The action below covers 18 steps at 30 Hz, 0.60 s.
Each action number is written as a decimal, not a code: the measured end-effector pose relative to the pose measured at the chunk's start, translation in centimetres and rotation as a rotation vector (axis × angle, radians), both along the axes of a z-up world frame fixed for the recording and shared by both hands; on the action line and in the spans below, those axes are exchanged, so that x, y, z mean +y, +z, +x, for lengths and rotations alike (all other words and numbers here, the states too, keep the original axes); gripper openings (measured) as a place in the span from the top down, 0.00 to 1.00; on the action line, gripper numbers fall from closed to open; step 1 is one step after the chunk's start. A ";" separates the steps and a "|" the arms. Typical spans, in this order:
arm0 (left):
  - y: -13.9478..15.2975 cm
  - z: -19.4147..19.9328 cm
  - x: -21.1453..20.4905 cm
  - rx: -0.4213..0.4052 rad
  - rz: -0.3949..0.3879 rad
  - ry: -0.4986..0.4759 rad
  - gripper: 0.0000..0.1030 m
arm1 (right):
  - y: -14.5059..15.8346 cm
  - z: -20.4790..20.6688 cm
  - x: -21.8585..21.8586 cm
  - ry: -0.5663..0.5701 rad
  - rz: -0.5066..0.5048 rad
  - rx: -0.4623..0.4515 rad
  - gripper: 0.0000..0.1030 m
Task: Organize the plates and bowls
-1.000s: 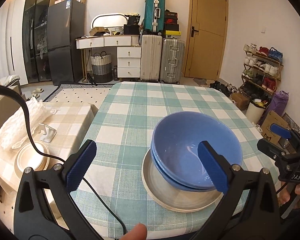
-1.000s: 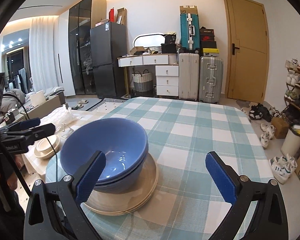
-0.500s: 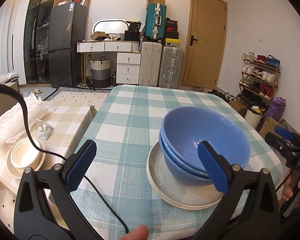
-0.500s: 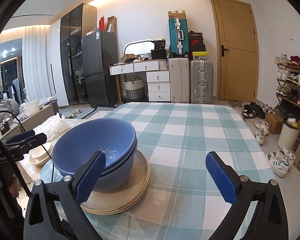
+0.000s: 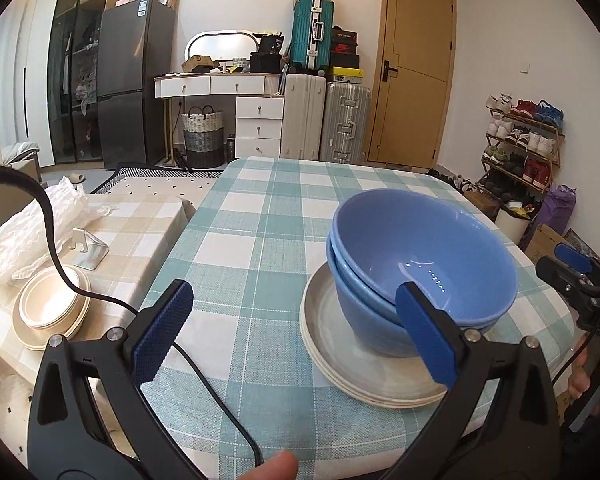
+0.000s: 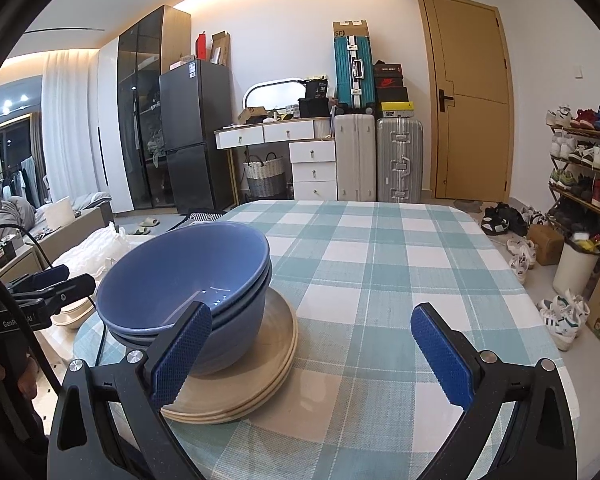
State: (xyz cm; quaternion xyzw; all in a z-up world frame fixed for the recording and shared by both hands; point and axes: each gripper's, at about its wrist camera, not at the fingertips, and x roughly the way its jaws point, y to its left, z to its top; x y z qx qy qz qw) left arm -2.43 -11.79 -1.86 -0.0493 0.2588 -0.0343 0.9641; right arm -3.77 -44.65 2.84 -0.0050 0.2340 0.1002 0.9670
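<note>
Stack left standing as both grippers are drawn back

Over the past second the view from both wrists is lowered and pulled away, so the blue bowls are seen more from the side; they remain nested on the cream plates near the front edge of the checked bench. The left gripper is held wide open with nothing between its fingers, and the right gripper is likewise spread and empty (its left pad merely overlaps the bowls in view). The stacking is judged done here, though further cream dishes lie on the low side surface.
</note>
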 end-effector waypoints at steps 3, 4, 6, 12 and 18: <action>0.1 -0.1 -0.1 -0.001 0.002 -0.004 0.02 | -0.1 0.0 0.2 0.005 -0.006 0.002 0.01; 0.1 -0.2 -0.1 -0.001 0.000 -0.004 0.02 | 0.0 -0.1 0.3 0.006 -0.007 0.001 0.01; 0.1 -0.1 -0.1 0.000 -0.002 -0.003 0.02 | 0.1 -0.2 0.5 0.010 -0.010 0.000 0.01; 0.4 -0.3 0.6 -0.014 -0.006 0.009 0.02 | 0.5 -0.3 1.0 0.017 -0.020 -0.009 0.01; 0.5 -0.8 1.9 -0.018 -0.012 0.030 0.02 | 0.6 -0.2 1.1 0.018 -0.021 -0.011 0.01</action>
